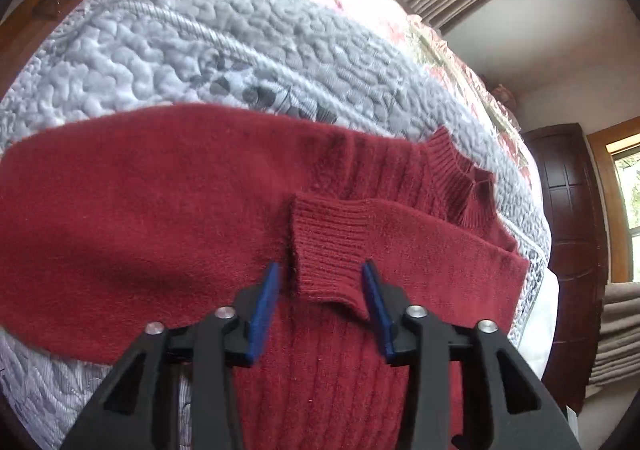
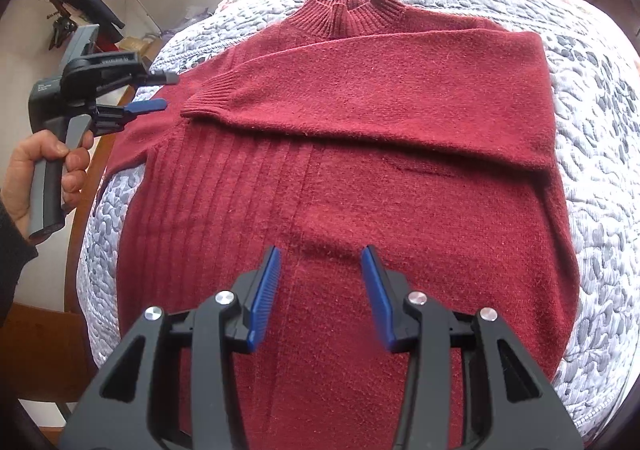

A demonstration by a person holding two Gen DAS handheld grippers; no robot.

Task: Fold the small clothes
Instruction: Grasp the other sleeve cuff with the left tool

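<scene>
Red sweater [image 2: 360, 170] lies flat on the quilted bed [image 2: 600, 170], collar at the far side, one sleeve [image 2: 380, 90] folded across the chest. Left gripper [image 1: 322, 274] has jaws wide, empty, straddling the sleeve cuff [image 1: 324, 246]. Right gripper [image 2: 320, 258] has jaws wide, empty, over the lower body of the sweater.

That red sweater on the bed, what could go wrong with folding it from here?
The folded sleeve's ribbed cuff lies loose on the red sweater, so pulling the other sleeve over might drag it askew. The left gripper is open around that cuff and may pinch the layer beneath too. The quilt is bumpy, so folds might wrinkle.
</scene>
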